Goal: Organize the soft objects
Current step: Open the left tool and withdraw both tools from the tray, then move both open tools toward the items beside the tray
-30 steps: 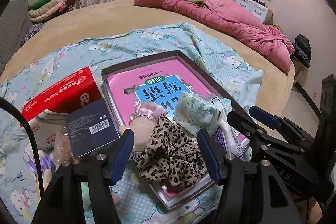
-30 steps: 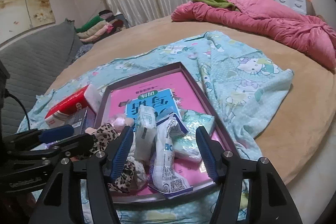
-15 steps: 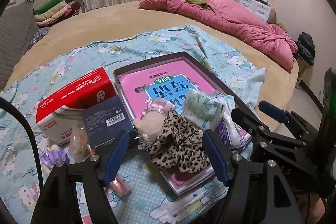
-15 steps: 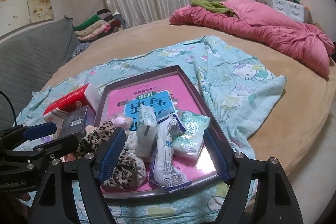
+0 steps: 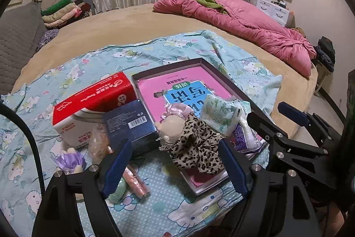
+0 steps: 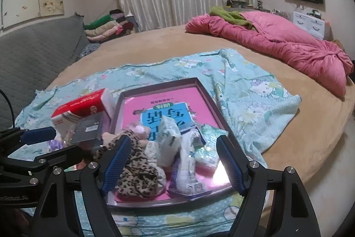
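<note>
Both grippers hang over the bed, and neither one holds anything. The left gripper point(image 5: 175, 167) has its jaws opening right now; its blue fingers point(image 5: 116, 167) stand wide apart with nothing pressed between them. Just beyond those fingertips, toward the right finger, the leopard-print scrunchie point(image 5: 196, 148) lies draped over the near corner of the dark-framed tray point(image 5: 168, 68), touching a cream plush piece point(image 5: 169, 126) and a pink satin scrunchie point(image 5: 177, 109). Past the left finger sits a dark blue box point(image 5: 127, 120), with a red and white tissue box point(image 5: 93, 101) behind it. Under that finger lie a pink tube point(image 5: 135, 179) and a purple scrunchie point(image 5: 68, 159) on the Hello Kitty blanket point(image 5: 173, 206).

The right gripper point(image 6: 175, 164) is wide apart too, empty. Ahead between its fingers stand the white tissue packs point(image 6: 168, 141) and a green pack point(image 6: 206, 152) in the tray.
</note>
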`<state>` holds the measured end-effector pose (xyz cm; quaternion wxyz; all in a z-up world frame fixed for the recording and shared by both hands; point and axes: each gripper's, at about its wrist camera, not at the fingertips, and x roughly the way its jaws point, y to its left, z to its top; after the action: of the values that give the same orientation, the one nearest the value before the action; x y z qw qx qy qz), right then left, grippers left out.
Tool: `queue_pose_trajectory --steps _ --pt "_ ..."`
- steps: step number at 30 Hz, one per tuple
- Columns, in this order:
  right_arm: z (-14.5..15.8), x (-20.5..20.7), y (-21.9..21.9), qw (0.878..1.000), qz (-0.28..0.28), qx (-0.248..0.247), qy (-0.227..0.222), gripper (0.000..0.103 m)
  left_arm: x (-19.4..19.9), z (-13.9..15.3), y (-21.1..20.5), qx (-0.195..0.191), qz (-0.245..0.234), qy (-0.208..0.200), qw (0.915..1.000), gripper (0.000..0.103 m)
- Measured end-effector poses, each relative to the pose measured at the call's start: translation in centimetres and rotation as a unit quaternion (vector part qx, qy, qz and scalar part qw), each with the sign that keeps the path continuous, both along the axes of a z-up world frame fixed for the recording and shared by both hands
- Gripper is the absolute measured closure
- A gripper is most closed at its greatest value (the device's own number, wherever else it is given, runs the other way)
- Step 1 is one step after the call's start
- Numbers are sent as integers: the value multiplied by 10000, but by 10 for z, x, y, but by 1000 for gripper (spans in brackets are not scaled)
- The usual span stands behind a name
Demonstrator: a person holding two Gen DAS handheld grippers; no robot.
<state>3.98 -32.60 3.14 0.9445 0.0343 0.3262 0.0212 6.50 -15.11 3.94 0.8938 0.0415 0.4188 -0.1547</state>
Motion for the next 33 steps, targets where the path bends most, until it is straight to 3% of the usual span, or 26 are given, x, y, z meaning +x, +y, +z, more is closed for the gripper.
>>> queue_pose_trajectory --steps 17,27,33 --pt "35 -17 43 9981 455 114 -388 22 -9 24 75 -87 628 -144 9979 23" --pt "42 -20 67 9964 729 90 -416 22 -6 32 153 -225 1408 -205 9896 23" --pt "43 -21 84 9947 948 82 -384 22 -7 32 181 -276 1683 -227 9851 23"
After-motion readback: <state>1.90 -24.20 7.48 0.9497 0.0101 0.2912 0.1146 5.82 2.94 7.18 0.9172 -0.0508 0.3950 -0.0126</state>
